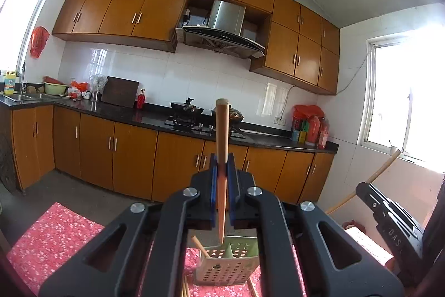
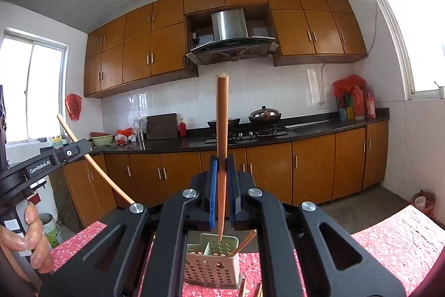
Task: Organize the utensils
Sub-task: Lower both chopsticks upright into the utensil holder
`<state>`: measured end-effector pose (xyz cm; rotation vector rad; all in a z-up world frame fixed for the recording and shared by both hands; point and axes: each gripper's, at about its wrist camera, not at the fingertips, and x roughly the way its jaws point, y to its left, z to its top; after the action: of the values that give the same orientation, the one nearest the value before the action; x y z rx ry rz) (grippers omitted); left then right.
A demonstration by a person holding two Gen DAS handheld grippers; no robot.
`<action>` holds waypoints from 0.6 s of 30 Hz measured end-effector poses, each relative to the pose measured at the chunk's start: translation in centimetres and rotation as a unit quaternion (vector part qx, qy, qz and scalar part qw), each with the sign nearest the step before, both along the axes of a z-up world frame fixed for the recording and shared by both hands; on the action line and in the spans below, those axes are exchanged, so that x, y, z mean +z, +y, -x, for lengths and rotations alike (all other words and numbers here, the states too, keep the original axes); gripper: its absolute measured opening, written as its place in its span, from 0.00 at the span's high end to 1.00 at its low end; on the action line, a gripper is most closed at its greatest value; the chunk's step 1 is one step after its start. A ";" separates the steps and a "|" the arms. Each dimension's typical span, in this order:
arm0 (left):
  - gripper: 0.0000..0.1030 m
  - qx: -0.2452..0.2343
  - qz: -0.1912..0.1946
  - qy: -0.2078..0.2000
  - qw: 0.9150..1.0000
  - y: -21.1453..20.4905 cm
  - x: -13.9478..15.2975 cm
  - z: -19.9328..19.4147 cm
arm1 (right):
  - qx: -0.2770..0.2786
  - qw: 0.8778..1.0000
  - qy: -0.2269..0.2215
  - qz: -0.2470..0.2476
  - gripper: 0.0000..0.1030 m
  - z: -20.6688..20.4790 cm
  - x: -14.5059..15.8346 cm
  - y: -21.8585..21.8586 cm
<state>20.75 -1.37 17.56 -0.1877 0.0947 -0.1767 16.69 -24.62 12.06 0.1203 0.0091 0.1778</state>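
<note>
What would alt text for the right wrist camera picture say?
A black claw with blue pads grips a wooden chopstick upright, its tip above a perforated holder on a red flowered cloth. At left, a hand holds a second claw with another chopstick; behind is a kitchen with orange-brown cabinets.

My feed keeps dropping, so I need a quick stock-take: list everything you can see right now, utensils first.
chopstick in left tool: one, brown, upright, clamped.
chopstick in right tool: one, brown, upright, clamped.
utensil holder: one, pale perforated, on the cloth below both tools, one chopstick leaning inside.
tablecloth: one, red floral.
cabinets: orange-brown, above and below the black counter.
range hood: one, steel.
pans: two, on the stove.
red bottles: several, counter's right end.
left tool: shut.
right tool: shut.
hand: one, gripping the left handle.
</note>
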 end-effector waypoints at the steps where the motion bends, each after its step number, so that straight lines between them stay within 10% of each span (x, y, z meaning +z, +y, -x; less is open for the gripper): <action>1: 0.93 0.001 -0.004 0.002 1.000 -0.3 -0.3 -0.6 | 0.000 1.000 0.005 0.001 0.93 -0.6 -0.4 0.1; 18: 0.93 -0.015 -0.058 0.053 0.997 -3.6 -6.3 -6.6 | 0.016 0.996 0.068 0.049 0.93 -5.6 -4.3 2.5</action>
<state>27.36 -4.95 11.29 -0.0791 0.2134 -0.1914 22.26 -22.17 7.74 0.0338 0.1543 0.2001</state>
